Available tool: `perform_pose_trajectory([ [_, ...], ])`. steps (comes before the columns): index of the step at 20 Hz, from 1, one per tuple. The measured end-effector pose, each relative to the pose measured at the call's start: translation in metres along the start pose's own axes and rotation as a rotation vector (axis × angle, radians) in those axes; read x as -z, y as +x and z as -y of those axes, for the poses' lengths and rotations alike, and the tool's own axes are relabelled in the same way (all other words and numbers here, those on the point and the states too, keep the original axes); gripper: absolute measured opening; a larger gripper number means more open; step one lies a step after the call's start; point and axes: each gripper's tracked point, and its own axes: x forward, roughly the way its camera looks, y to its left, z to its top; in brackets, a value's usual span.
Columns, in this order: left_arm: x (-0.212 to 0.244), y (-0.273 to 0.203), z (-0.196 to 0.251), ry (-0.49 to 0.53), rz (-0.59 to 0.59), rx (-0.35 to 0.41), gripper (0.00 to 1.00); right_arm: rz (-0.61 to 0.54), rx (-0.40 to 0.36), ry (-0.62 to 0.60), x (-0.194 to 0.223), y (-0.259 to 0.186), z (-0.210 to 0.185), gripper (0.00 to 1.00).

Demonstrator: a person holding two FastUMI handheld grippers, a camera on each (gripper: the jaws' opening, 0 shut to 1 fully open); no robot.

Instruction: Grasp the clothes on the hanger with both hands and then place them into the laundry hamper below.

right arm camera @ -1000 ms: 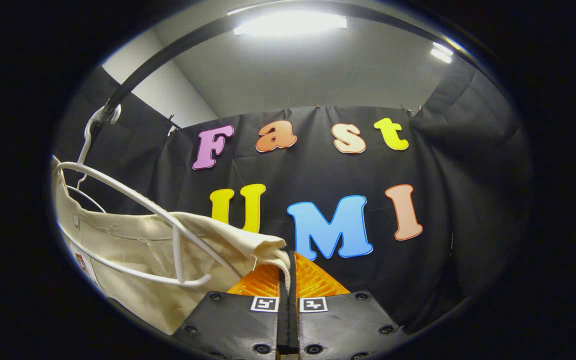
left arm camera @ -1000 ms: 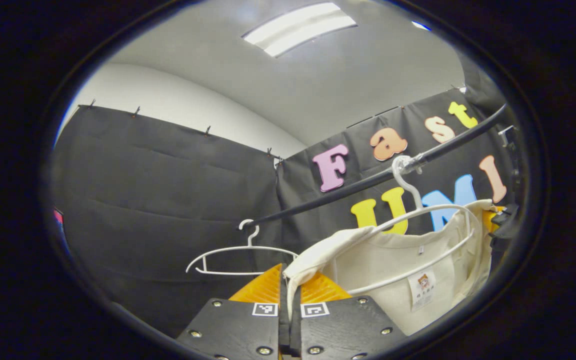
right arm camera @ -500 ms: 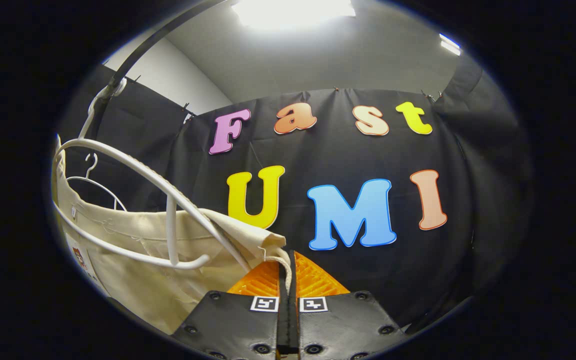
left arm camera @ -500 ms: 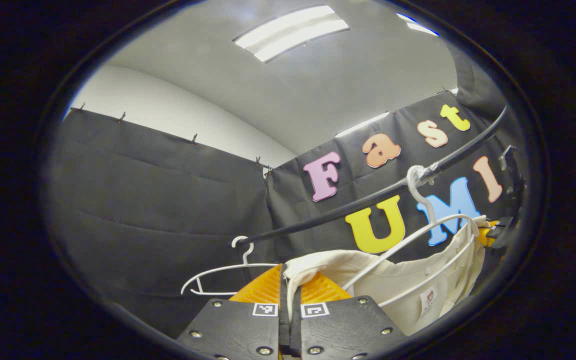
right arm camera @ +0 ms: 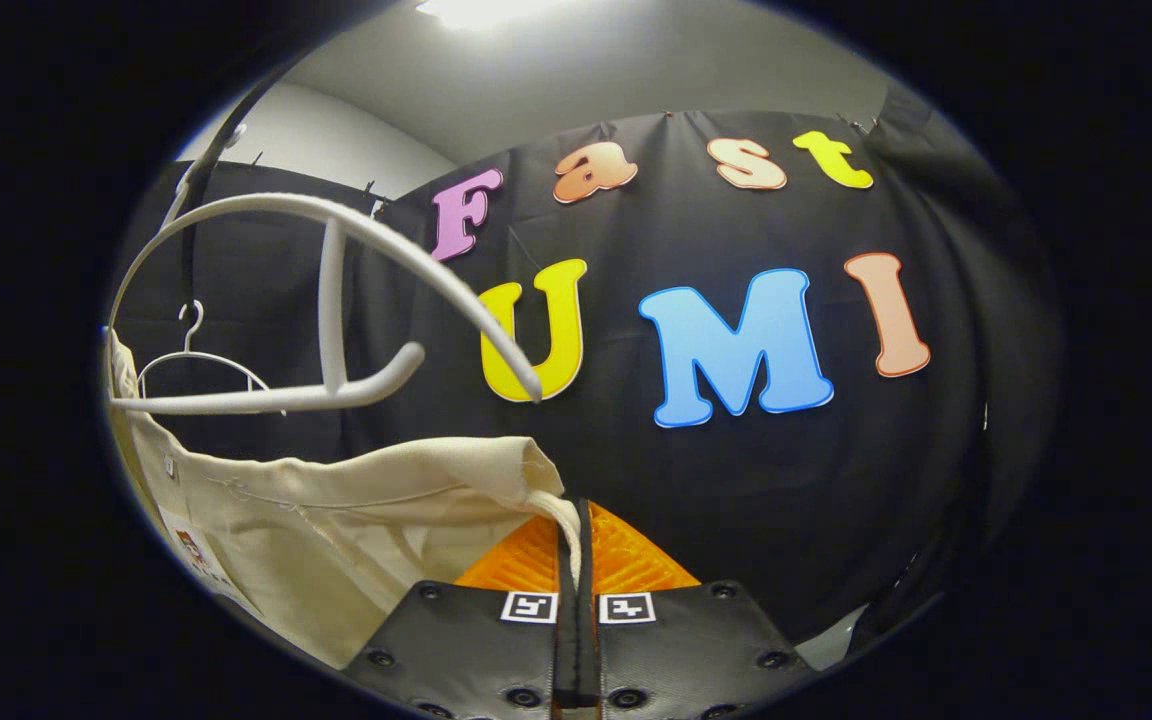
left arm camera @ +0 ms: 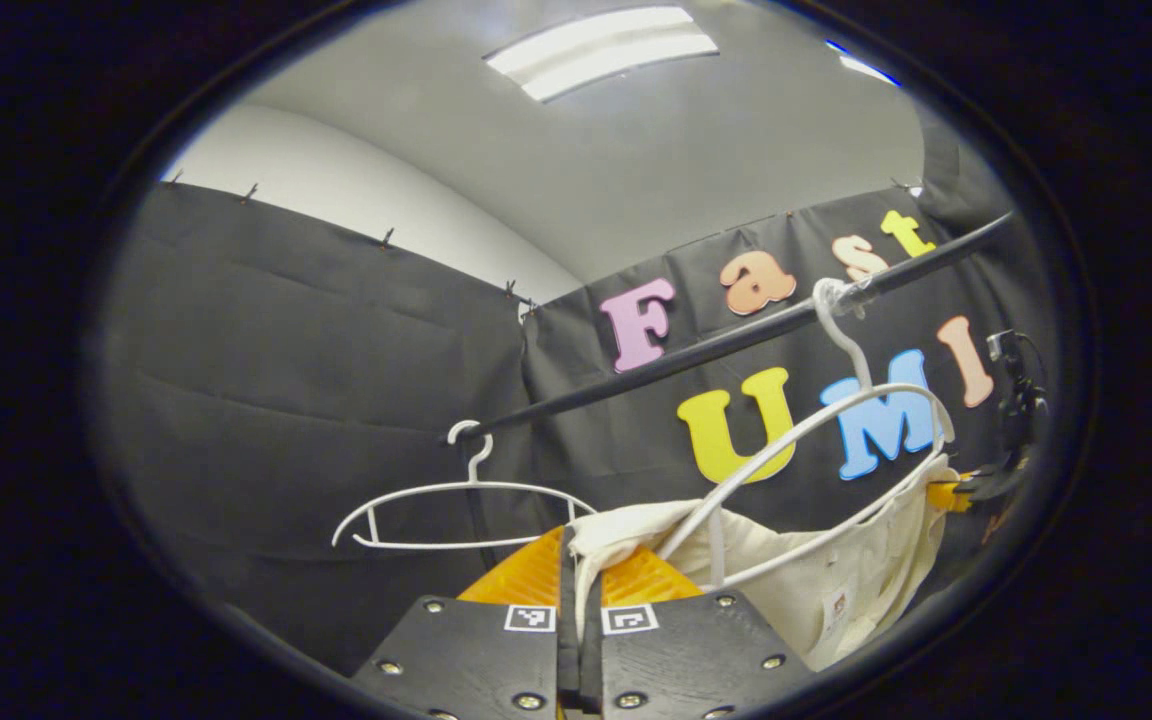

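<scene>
A cream shirt [left arm camera: 816,575] stretches between my two grippers below a white hanger [left arm camera: 841,435] that hooks on a black rail [left arm camera: 696,350]. My left gripper [left arm camera: 576,560] is shut on one shoulder fold of the shirt. In the right gripper view the shirt [right arm camera: 336,530] hangs lower left, and my right gripper [right arm camera: 576,540] is shut on its other shoulder edge. There the hanger [right arm camera: 336,300] stands above the cloth, its right arm end bare. The other gripper [left arm camera: 986,480] shows small at the far right of the left gripper view. The hamper is out of sight.
A second white hanger [left arm camera: 456,500] hangs bare farther left along the rail, also small in the right gripper view [right arm camera: 191,355]. Black cloth walls close the booth behind and to the sides. Ceiling lights [left arm camera: 601,50] are overhead.
Both grippers have moved down with the shirt. The cloth has slid off the hanger's arms, so the hanger now stands higher and mostly bare above it.
</scene>
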Motion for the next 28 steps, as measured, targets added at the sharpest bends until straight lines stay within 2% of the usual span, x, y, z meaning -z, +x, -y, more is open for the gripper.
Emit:
perform_pose_trajectory([
  [2,0.006,-0.010,-0.006,0.007,-0.002,-0.003,0.01,0.021,0.007,-0.040,0.002,-0.013,-0.003,0.01],
  [7,0.031,-0.030,-0.018,-0.028,-0.049,-0.014,0.02,0.049,-0.023,-0.044,0.007,-0.054,-0.021,0.01],
  [11,0.050,-0.056,-0.025,-0.066,-0.086,0.005,0.04,0.068,-0.040,-0.061,0.003,-0.091,-0.037,0.01],
  [12,0.054,-0.065,-0.027,-0.076,-0.096,0.018,0.02,0.077,-0.045,-0.067,0.000,-0.101,-0.042,0.01],
  [15,0.062,-0.093,-0.023,-0.083,-0.108,0.070,0.04,0.096,-0.060,-0.087,-0.004,-0.132,-0.060,0.01],
  [18,0.059,-0.112,-0.009,-0.097,-0.106,0.128,0.02,0.103,-0.080,-0.089,-0.005,-0.162,-0.083,0.01],
  [22,0.052,-0.134,0.007,-0.145,-0.094,0.206,0.04,0.097,-0.111,-0.082,-0.001,-0.193,-0.112,0.01],
  [23,0.051,-0.139,0.009,-0.157,-0.090,0.222,0.02,0.091,-0.123,-0.072,0.000,-0.202,-0.121,0.01],
  [26,0.048,-0.156,0.011,-0.186,-0.085,0.263,0.04,0.080,-0.164,-0.069,0.002,-0.228,-0.152,0.01],
  [28,0.049,-0.167,0.013,-0.209,-0.083,0.288,0.02,0.083,-0.219,-0.061,0.004,-0.245,-0.178,0.01],
])
